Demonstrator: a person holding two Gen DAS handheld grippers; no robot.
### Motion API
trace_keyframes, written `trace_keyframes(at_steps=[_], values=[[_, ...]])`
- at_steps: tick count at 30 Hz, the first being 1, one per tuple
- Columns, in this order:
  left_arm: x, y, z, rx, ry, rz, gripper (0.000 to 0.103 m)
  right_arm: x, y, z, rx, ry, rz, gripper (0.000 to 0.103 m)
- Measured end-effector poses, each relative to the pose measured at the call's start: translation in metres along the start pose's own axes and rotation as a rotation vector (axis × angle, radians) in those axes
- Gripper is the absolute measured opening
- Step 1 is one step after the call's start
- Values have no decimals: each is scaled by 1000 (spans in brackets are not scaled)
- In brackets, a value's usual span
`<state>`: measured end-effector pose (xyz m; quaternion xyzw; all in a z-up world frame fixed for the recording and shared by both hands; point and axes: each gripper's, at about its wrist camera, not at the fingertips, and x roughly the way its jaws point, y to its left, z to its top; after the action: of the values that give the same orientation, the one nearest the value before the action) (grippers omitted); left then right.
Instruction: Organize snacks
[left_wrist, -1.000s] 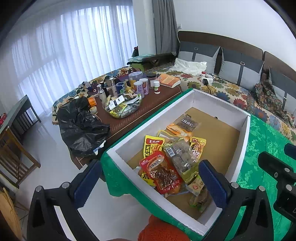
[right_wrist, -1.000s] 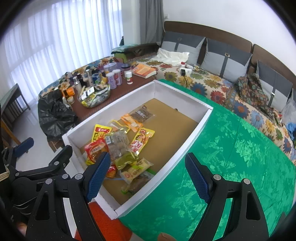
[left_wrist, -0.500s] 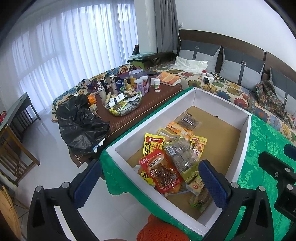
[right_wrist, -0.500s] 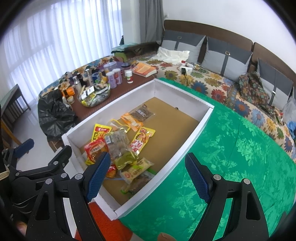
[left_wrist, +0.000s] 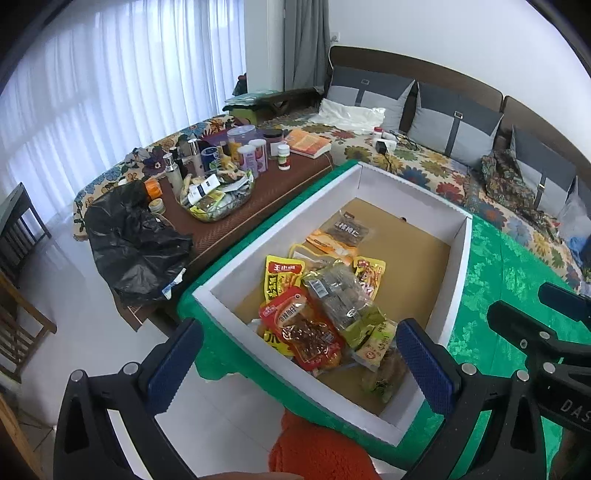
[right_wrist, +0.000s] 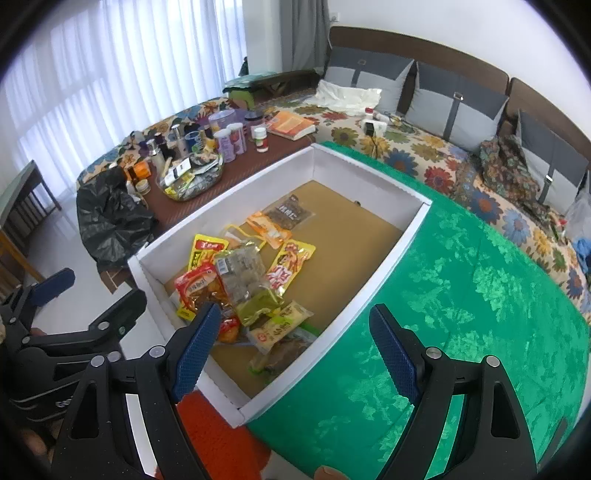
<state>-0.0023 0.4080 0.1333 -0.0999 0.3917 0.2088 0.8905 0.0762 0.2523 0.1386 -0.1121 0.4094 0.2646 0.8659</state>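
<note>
1. The left gripper (left_wrist: 299, 363), with black arms and blue textured pads, is spread wide with nothing between its fingers.
2. Below it sits a white rectangular foam box (left_wrist: 280, 229) with a brown cardboard floor, resting on a green patterned cloth (left_wrist: 491, 280).
3. Snack packets are heaped at the box's near end: a red pouch (left_wrist: 306, 332) on top, a yellow packet (left_wrist: 282, 278) beside it, and a clear packet of brown pieces (left_wrist: 340, 295) overlapping both.
4. A black plastic bag (left_wrist: 136, 247) lies on the brown low table (left_wrist: 258, 195) to the left.
5. Part of the right gripper (left_wrist: 543, 332) shows at the right edge.
</note>
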Motion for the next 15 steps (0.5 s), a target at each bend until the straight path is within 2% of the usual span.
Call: trace_keyframes(at_steps=[7,15], values=[[-12,5,6,-1,-44,48,103,-7,7,2,-30,-13,-3,85],[-10,8,3,-15,-42,16,103,-7,11,0,-41,-12,4,85]])
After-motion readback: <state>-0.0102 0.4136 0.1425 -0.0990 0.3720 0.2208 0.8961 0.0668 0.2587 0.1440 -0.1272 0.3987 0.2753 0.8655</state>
